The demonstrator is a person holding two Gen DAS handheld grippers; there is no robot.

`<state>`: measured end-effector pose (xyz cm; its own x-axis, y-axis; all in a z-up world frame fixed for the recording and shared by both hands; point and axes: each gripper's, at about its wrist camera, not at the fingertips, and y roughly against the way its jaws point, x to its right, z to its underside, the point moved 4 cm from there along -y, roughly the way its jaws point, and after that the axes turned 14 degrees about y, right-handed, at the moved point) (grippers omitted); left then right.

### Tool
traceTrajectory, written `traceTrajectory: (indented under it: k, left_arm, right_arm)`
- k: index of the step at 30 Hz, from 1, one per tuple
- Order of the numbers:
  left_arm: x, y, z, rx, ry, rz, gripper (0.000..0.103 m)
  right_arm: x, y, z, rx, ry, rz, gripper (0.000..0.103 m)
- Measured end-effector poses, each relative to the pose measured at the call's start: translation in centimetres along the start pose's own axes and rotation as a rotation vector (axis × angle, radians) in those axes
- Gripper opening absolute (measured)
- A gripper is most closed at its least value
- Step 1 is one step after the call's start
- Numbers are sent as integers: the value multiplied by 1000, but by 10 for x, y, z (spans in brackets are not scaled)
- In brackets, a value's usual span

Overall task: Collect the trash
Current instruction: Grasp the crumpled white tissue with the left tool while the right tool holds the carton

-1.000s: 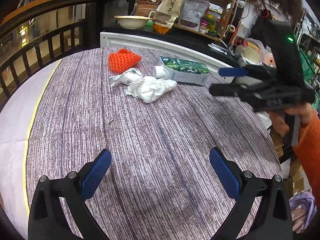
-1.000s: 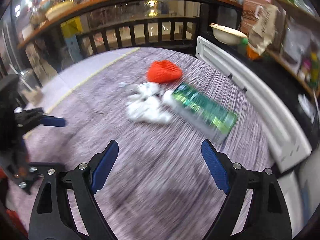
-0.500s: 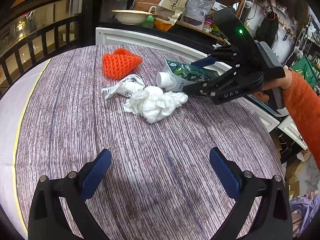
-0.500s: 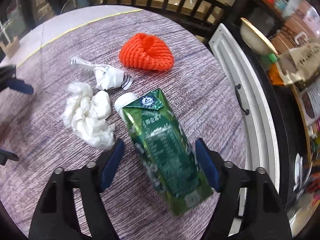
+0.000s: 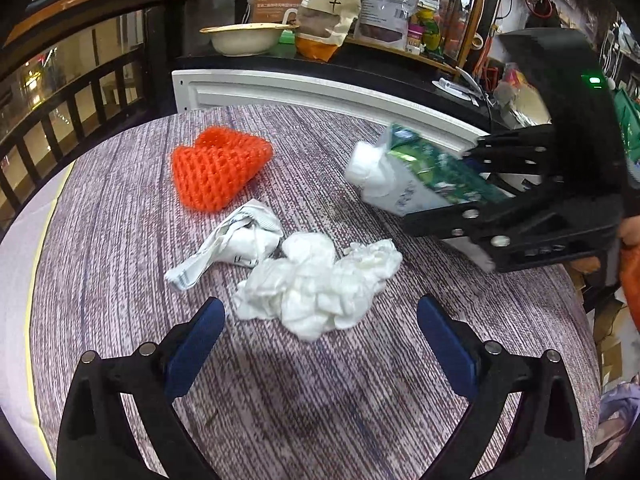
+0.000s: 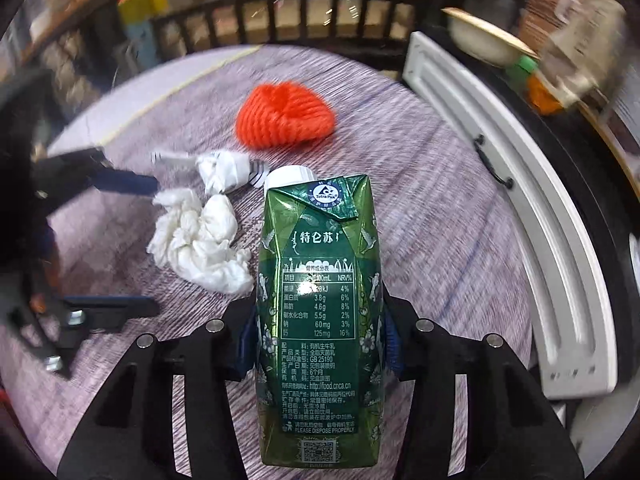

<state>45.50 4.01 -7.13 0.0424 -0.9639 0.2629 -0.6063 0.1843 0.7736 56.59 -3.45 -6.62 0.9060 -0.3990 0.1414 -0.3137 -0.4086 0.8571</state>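
Observation:
My right gripper (image 6: 318, 336) is shut on a green milk carton (image 6: 320, 300) with a white cap and holds it tilted above the table; the carton also shows in the left wrist view (image 5: 424, 176). My left gripper (image 5: 320, 340) is open and empty, just short of a crumpled white tissue (image 5: 320, 280). A crumpled printed wrapper (image 5: 236, 244) lies beside the tissue. An orange foam net (image 5: 216, 168) lies farther back. The tissue (image 6: 196, 240), wrapper (image 6: 224, 170) and net (image 6: 284, 116) also show in the right wrist view.
The trash lies on a round table with a purple striped cloth (image 5: 120, 280). A white panel (image 5: 320, 92) borders the far edge. Behind it a dark counter holds a bowl (image 5: 244, 38) and food bags (image 5: 336, 4). A railing (image 5: 60, 120) stands at the left.
My right gripper has closed on the milk carton and lifted it off the table. My left gripper has moved forward toward the white tissue.

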Motion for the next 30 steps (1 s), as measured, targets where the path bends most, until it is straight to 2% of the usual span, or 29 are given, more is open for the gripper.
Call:
traceTrajectory:
  k: [3,5,7,10,13,19,22,30]
  left_arm:
    - [6,-6,-2,-2,-32,-14,88]
    - [8,-8,-2,-1,-52,-33,79]
    - [9,-12,-2,-14,-52,-47,65]
    - [8,-11,-2,-1,-50,-83,48]
    - [5,-5,0,15,-23,-83,39]
    - [5,12,9,36,20,-77,31]
    - [9,21,15,57,13,-90,30]
    - [19,54,36,104,50,-49,30]
  right_arm:
    - [-1,15,13,28,-52,2,49]
    - [-4,22,19,49,-81,4,49]
    - [-10,32,26,82,-115,-2,49]
    - [-17,42,35,122,-158,-8,49]
    - [-25,52,42,171,-190,-14,49]
    - [-51,71,52,254,-219,-19,49]
    - [-65,77,57,279,-225,-14,49]
    - [-91,97,82,336,-283,-40,49]
